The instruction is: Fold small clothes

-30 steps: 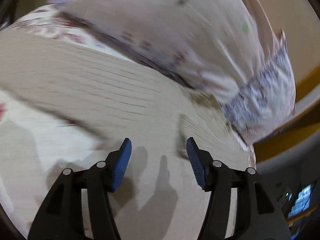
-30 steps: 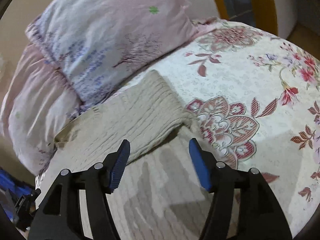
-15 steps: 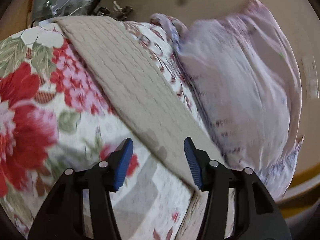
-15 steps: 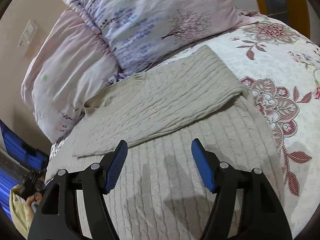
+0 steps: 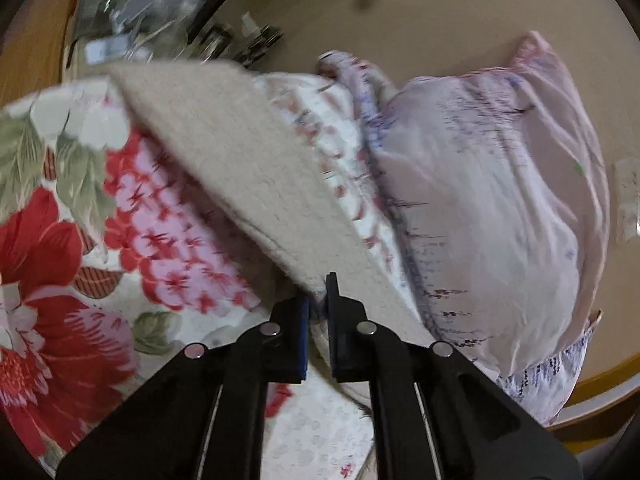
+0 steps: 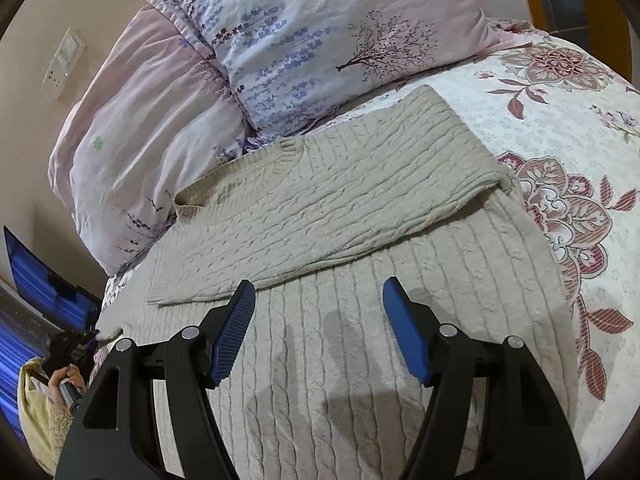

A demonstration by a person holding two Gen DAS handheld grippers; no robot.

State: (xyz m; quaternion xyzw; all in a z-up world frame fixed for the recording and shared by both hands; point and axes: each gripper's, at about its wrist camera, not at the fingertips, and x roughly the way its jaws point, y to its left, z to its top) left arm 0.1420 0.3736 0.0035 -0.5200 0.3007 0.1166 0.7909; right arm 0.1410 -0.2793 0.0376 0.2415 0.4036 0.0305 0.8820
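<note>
A beige cable-knit sweater (image 6: 340,320) lies flat on the floral bedspread (image 6: 580,128), with one sleeve (image 6: 320,208) folded across its body. My right gripper (image 6: 318,320) is open and empty, just above the sweater's body below the folded sleeve. My left gripper (image 5: 318,300) is shut on the edge of the sweater (image 5: 240,168), at its left side, and lifts that edge off the bed. The left gripper also shows small at the far left of the right wrist view (image 6: 70,346).
Two pink and lavender pillows (image 6: 320,32) lie against the wall behind the sweater and fill the right of the left wrist view (image 5: 500,200). The bedspread with red flowers (image 5: 60,260) spreads left. Clutter sits on a surface (image 5: 140,20) beyond the bed.
My left gripper has shut on the sweater's edge and raised it. My right gripper has drawn back slightly over the sweater and stays open.
</note>
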